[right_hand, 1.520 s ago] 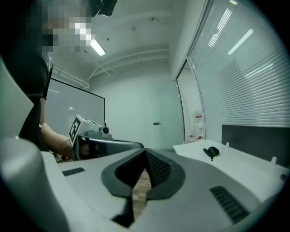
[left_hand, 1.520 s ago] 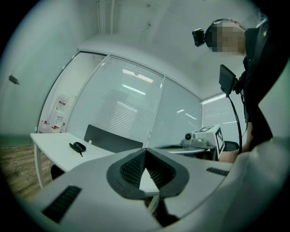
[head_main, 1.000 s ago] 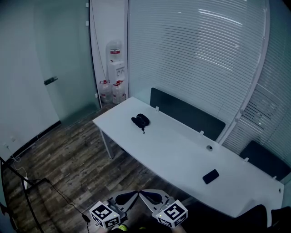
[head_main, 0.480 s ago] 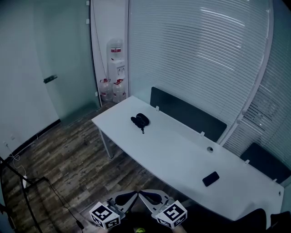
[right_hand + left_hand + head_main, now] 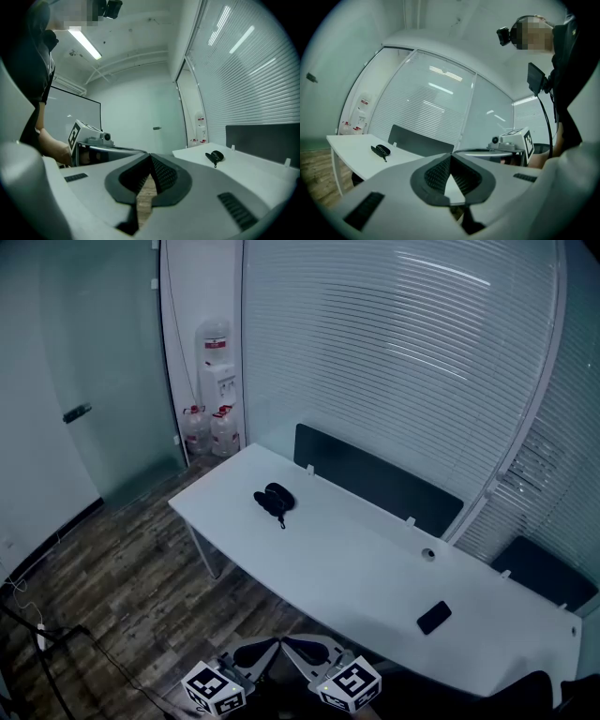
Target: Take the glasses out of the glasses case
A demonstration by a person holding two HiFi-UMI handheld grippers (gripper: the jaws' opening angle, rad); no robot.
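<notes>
A black glasses case (image 5: 274, 500) lies shut near the left end of the long white table (image 5: 356, 568); it also shows small in the left gripper view (image 5: 381, 150) and in the right gripper view (image 5: 215, 156). Both grippers hang low at the bottom edge of the head view, far short of the case. My left gripper (image 5: 274, 644) is shut with nothing between its jaws, tips touching (image 5: 450, 158). Beside it, my right gripper (image 5: 289, 644) is shut and empty too (image 5: 150, 157). The glasses themselves are hidden.
A black phone (image 5: 434, 617) lies near the table's right end, a small round grommet (image 5: 428, 554) behind it. Dark screens (image 5: 375, 479) line the table's far edge. A water dispenser (image 5: 217, 381) with bottles stands in the corner. Wood floor (image 5: 131, 568) lies left; cables trail there.
The whole scene has slid left and slightly down in the head view, so the table now sits closer; both grippers stayed shut, side by side, at the bottom edge.
</notes>
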